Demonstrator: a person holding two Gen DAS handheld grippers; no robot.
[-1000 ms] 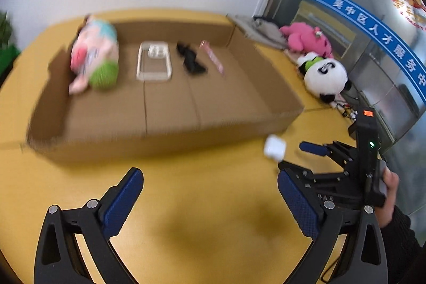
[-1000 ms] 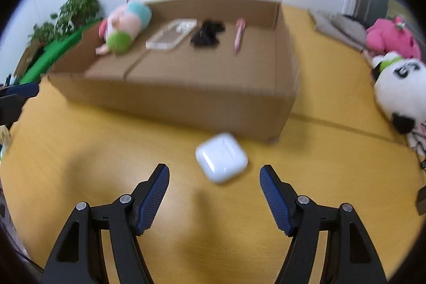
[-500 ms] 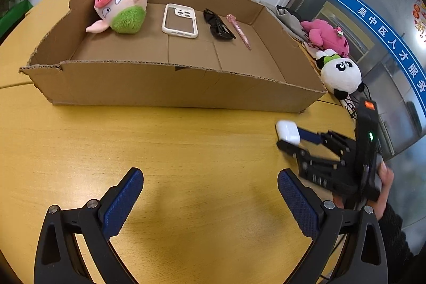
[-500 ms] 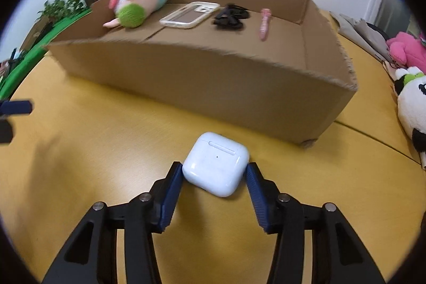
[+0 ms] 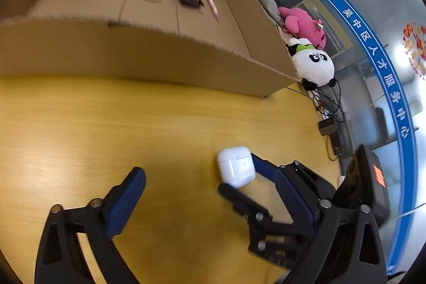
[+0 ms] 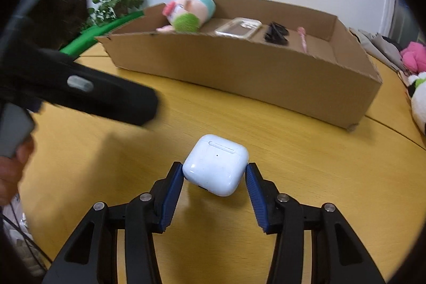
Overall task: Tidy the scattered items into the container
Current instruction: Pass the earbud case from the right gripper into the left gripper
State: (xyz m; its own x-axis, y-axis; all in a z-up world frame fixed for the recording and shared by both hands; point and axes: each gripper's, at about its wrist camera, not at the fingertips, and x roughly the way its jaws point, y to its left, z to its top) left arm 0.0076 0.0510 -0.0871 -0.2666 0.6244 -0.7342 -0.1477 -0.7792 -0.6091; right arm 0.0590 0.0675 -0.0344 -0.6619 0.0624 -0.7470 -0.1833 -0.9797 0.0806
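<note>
A white earbud case (image 6: pixel 217 164) sits between the blue pads of my right gripper (image 6: pixel 215 178), which is shut on it just above the yellow table; it also shows in the left wrist view (image 5: pixel 235 167). My left gripper (image 5: pixel 210 201) is open and empty, close beside the right one. The cardboard box (image 6: pixel 266 76) stands behind, holding a pink plush pig (image 6: pixel 190 12), a phone case (image 6: pixel 238 28), black sunglasses (image 6: pixel 277 35) and a pink pen (image 6: pixel 303 40). The box also shows in the left wrist view (image 5: pixel 133 49).
A panda plush (image 5: pixel 314 65) and a pink plush (image 5: pixel 303 23) lie to the right of the box. Cables and a black adapter (image 5: pixel 327 125) hang at the table's right edge. A green plant (image 6: pixel 117 1) stands at the far left.
My right gripper has closed on the earbud case and lifted it slightly. My left gripper has swung right and lower, close to the right gripper.
</note>
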